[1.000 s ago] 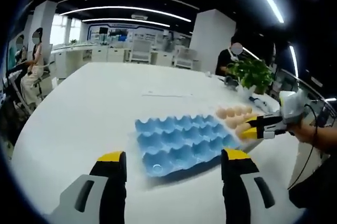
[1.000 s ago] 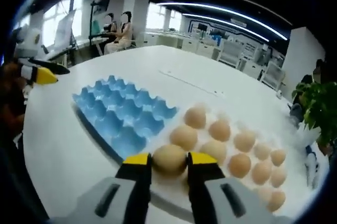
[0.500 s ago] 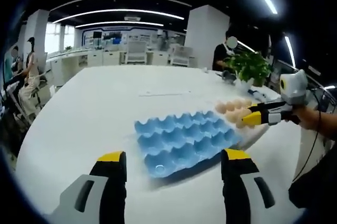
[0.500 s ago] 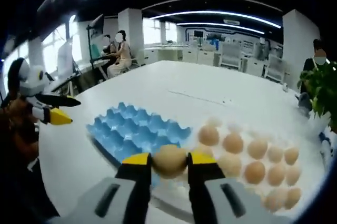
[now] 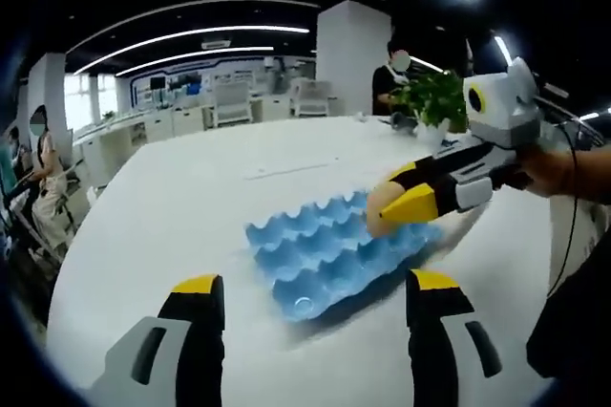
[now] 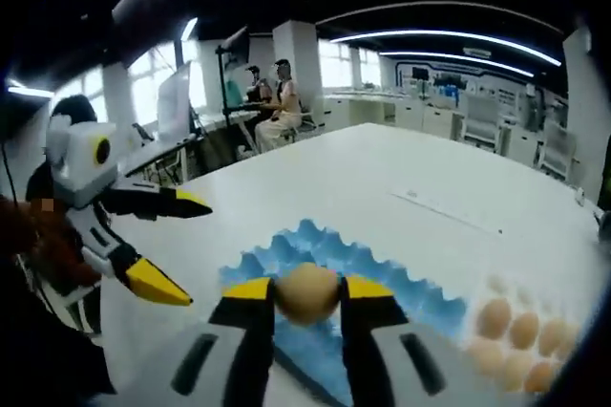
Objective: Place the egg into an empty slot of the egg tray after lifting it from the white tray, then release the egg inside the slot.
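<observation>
Holding the egg (image 6: 306,293) tight between the two yellow tips of my right gripper (image 6: 307,290), I am keeping it up in the air over the blue egg tray (image 6: 382,285). In the left gripper view the egg (image 5: 382,206) is hanging above the tray's (image 5: 325,249) far right part, just off its cups. I am pinching it from both sides so it is not slipping while I am looking for a cup to put it in.

My left gripper (image 5: 305,290) is wide open and holding nothing. I am keeping it low, near the tray's near edge, out of the way. I think it is waiting there so my right gripper (image 5: 406,197) has room.

The tray is lying flat on the big white table (image 5: 191,197), and all the cups I can see are empty. The other eggs (image 6: 516,335) are sitting together past the blue tray's right end, near the table's right edge.

Some things are hard to see. The white tray under those eggs is blending into the table, so I cannot make it out. The eggs are blurry and partly cut off. My own jaws are hiding the cup right under the egg, so I cannot tell which cup it is over. A green plant (image 5: 434,101) is standing at the far edge of the table.
</observation>
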Motion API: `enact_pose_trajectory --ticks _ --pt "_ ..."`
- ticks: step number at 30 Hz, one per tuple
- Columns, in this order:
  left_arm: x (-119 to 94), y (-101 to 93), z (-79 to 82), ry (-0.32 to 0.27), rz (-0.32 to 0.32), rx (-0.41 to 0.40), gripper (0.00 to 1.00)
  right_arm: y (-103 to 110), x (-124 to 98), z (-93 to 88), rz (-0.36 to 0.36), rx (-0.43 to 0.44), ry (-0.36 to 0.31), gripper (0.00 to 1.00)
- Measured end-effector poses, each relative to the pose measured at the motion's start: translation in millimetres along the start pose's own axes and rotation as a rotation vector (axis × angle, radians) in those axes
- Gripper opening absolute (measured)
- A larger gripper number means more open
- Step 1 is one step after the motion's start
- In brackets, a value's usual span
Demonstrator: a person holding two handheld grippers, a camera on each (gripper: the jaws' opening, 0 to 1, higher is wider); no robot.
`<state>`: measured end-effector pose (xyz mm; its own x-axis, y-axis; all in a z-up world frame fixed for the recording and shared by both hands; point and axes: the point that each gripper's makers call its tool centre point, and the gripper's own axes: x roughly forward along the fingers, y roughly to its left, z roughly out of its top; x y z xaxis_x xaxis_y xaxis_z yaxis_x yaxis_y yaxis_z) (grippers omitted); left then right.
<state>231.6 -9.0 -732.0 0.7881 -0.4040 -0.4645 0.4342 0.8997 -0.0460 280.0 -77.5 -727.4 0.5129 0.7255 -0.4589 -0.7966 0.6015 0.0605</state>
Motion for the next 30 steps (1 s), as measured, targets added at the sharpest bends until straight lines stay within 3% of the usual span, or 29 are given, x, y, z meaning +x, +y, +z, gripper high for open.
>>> enact_pose_trajectory --ticks 12,20,30 --pt "-1 -0.7 -8.7 0.016 -0.033 0.052 0.78 48 51 -1.9 0.141 -0.118 0.042 0.26" --pt "-2 1.1 -9.7 0.010 -0.036 0.041 0.77 61 70 -14.8 0.183 -0.199 0.093 0.26" --pt "-3 -0.1 -14.8 0.024 -0.056 0.085 0.76 63 75 -26.4 0.222 -0.289 0.134 0.27"
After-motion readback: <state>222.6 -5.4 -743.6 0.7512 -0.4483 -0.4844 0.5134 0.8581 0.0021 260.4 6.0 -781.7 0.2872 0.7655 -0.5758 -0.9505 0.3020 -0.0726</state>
